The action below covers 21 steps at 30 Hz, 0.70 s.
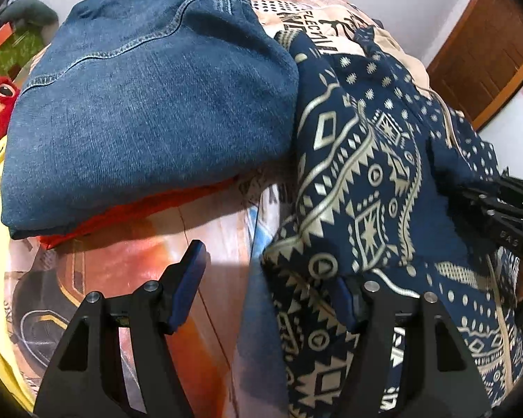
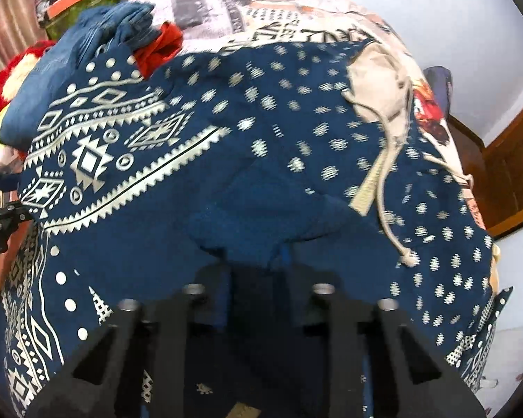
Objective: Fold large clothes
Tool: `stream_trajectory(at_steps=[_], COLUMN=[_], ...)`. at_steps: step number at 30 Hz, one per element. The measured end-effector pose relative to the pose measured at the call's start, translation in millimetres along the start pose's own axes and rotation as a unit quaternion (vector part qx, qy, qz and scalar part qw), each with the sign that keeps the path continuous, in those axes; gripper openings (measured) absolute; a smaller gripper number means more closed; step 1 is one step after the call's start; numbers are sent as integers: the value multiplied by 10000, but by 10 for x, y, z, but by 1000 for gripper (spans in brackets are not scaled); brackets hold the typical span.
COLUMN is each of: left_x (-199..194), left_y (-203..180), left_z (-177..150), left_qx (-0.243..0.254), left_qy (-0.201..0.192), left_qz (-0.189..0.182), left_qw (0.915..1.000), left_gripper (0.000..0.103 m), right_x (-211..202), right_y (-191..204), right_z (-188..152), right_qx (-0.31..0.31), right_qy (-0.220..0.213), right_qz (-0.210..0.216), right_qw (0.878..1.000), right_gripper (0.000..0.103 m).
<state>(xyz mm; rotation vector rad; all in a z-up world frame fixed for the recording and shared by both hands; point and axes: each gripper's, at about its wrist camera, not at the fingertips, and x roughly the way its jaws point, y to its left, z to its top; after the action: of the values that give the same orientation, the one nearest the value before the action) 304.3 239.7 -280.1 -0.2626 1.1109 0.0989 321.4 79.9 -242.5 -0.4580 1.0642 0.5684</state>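
Note:
A navy garment with cream geometric print (image 1: 362,174) lies rumpled on the bed; in the right wrist view (image 2: 261,146) it fills the frame, with a cream drawstring (image 2: 383,188) across it. My left gripper (image 1: 268,278) is open at the garment's left edge; its left finger (image 1: 188,282) is over the bedsheet and its right finger is partly under a fold of cloth. My right gripper (image 2: 254,261) is shut on a bunched fold of the navy garment. The right gripper also shows in the left wrist view (image 1: 502,209), on the cloth's right side.
Folded blue jeans (image 1: 146,104) rest on a red garment (image 1: 139,209) at the left. The patterned bedsheet (image 1: 150,271) lies beneath. Plush toys (image 1: 0,97) and yellow cloth sit at far left. A wooden door (image 1: 484,55) and white wall stand behind.

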Motion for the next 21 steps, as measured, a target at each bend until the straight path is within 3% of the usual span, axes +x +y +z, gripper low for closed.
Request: stream_trajectory(at_steps=[7,13,17,21], left_x=[-31,-13,4,26], left_y=[-8,-38,-39,-49], left_z=[27,34,25,28], left_qx=[-75,-88,-159,-167], left_qy=[-128,-137,-105,-93], left_qz=[191,333,406,514], left_qw=[9997,9993,9990,9985], left_gripper=[65,65,66,69], right_x=[-525,-1019,-1206,-1113], right_y=[-356,-969,-1312,-1511], right_z=[-24,-246,-510,-808], right_qx=[656,1481,1945,2238], right_qy=[-753,-1214,-1175,-798], right_qz=[-49,-201,-341,-255], right_qw=[9950,9813,9732,9710], right_gripper=[10,9,9,9])
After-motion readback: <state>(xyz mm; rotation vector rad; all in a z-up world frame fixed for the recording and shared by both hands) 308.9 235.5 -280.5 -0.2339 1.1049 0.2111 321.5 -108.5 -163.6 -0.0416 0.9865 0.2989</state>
